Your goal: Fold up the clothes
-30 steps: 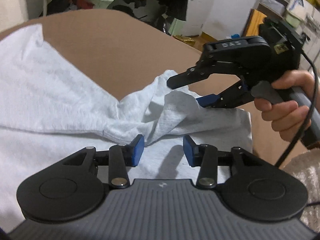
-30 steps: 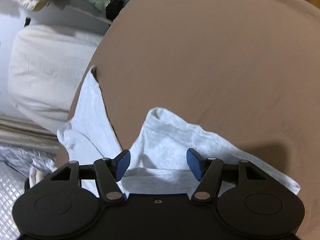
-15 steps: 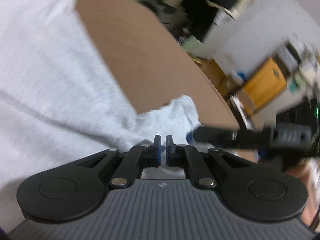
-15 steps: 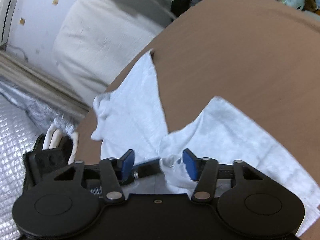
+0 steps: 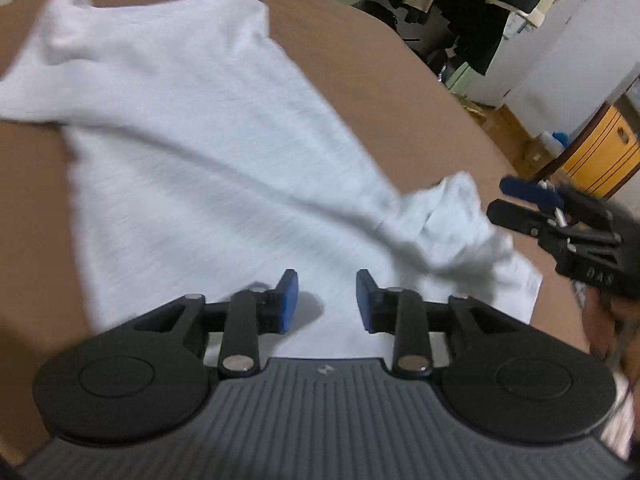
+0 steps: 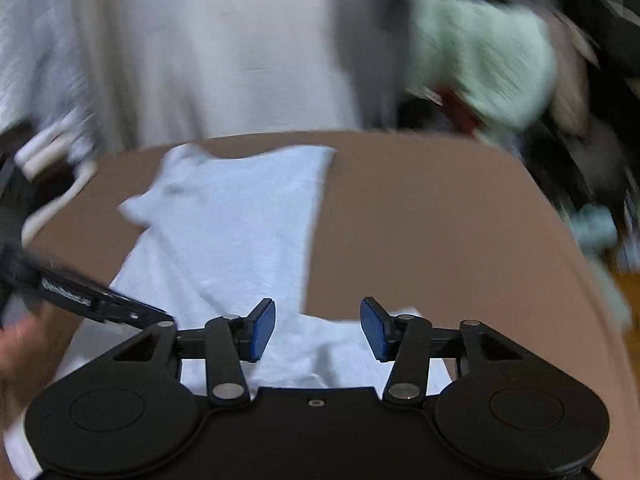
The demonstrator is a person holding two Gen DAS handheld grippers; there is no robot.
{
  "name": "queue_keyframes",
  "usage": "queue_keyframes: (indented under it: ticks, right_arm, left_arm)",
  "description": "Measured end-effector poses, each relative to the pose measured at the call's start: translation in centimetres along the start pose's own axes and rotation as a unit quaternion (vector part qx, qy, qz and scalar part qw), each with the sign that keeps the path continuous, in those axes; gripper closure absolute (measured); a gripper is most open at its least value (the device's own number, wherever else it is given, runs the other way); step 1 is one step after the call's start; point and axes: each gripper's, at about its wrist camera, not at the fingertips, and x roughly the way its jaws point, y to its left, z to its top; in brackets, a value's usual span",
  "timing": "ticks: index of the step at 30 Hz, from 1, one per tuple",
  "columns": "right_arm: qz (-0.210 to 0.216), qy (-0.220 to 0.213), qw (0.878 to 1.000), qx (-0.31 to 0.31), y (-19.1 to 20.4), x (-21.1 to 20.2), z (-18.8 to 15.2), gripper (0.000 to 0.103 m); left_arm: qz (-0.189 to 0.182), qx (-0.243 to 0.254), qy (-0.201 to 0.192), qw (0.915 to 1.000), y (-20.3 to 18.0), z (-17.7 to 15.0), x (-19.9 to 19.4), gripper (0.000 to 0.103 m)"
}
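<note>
A pale grey T-shirt [image 5: 208,140] lies spread on the brown table [image 5: 400,92], with a bunched sleeve [image 5: 452,220] at its right side. My left gripper [image 5: 326,300] hovers over the shirt's near part. Its jaws are opening and nothing is between the pads. My right gripper [image 5: 510,204] is just right of the bunched sleeve, held by a hand. In the right wrist view the shirt [image 6: 232,220] runs away from my right gripper [image 6: 318,328]. Those jaws are opening too, with cloth lying below them but not pinched. The left gripper's finger [image 6: 132,312] pokes in from the left.
Behind the table's far edge lie a white cushion [image 6: 240,60] and a pale green garment [image 6: 480,60]. Dark clothes [image 5: 480,0] and a yellow cabinet [image 5: 600,152] stand off the table's right side. Bare brown tabletop [image 6: 440,220] stretches right of the shirt.
My left gripper shut, then opened again while swinging across the shirt. My right gripper rolled and rose, and it no longer has the sleeve between its pads. The sleeve now lies bunched.
</note>
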Motion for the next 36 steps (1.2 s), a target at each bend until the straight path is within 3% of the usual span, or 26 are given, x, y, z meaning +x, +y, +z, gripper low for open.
queue_keyframes:
  ticks: [2,4,7,8,10,13,19,20,21,22,26,28,30,32,36]
  right_arm:
    - [0.022,0.014,0.999,-0.034,0.1,0.1,-0.6,0.048]
    - [0.041,0.033,0.998,-0.024,-0.8,0.4,-1.3,0.048]
    - [0.049,0.037,0.998,-0.018,-1.3,-0.1,-1.6,0.048]
    - [0.057,0.037,0.997,-0.020,-1.4,-0.4,-1.4,0.048]
    - [0.075,0.039,0.996,-0.026,-1.6,-1.2,-1.1,0.048]
    - [0.111,0.081,0.990,-0.029,-1.8,-0.6,-1.0,0.046]
    - [0.053,0.115,0.988,-0.090,0.0,3.5,-2.0,0.046]
    - [0.045,0.118,0.987,-0.098,0.3,4.0,-2.1,0.062]
    - [0.036,0.120,0.986,-0.106,0.5,4.6,-2.2,0.088]
    - [0.027,0.123,0.985,-0.114,0.7,5.1,-2.3,0.090]
    - [0.002,0.086,0.996,-0.022,-2.0,3.8,-1.7,0.093]
    - [-0.001,0.075,0.995,0.063,-4.3,3.2,-1.3,0.093]
    - [-0.010,0.075,0.992,0.098,-5.4,3.2,-1.1,0.094]
    - [-0.062,0.098,0.988,0.098,-5.8,4.2,-1.2,0.100]
    - [-0.061,0.093,0.987,0.114,-6.4,4.6,-1.9,0.101]
  left_arm:
    - [-0.012,-0.017,-0.005,0.9998,2.3,-1.5,-1.8,0.072]
    - [-0.016,-0.037,-0.019,0.9990,4.0,-2.5,-2.9,0.072]
    - [0.036,-0.036,-0.073,0.9961,5.2,-3.7,-5.0,0.072]
    - [0.038,-0.044,-0.085,0.9947,5.5,-3.9,-5.3,0.072]
    - [0.017,-0.065,-0.081,0.9944,6.3,-4.5,-5.9,0.072]
    - [0.002,-0.052,-0.072,0.9960,6.4,-5.1,-5.7,0.072]
    - [-0.026,-0.050,-0.060,0.9966,5.9,-5.6,-3.8,0.072]
    - [-0.031,-0.051,-0.058,0.9965,5.8,-5.6,-3.5,0.072]
    - [-0.030,-0.046,-0.057,0.9969,5.5,-5.7,-3.4,0.072]
    - [-0.025,-0.042,-0.056,0.9972,5.3,-5.7,-3.2,0.072]
    - [-0.023,-0.036,-0.052,0.9977,4.9,-6.1,-2.7,0.072]
    - [-0.023,-0.024,-0.051,0.9982,4.5,-6.2,-2.5,0.072]
    - [-0.022,-0.011,-0.046,0.9986,3.9,-6.3,-2.2,0.072]
    - [-0.023,-0.003,-0.040,0.9989,3.5,-6.5,-1.9,0.072]
    - [-0.025,0.003,-0.035,0.9991,2.9,-7.0,-1.4,0.072]
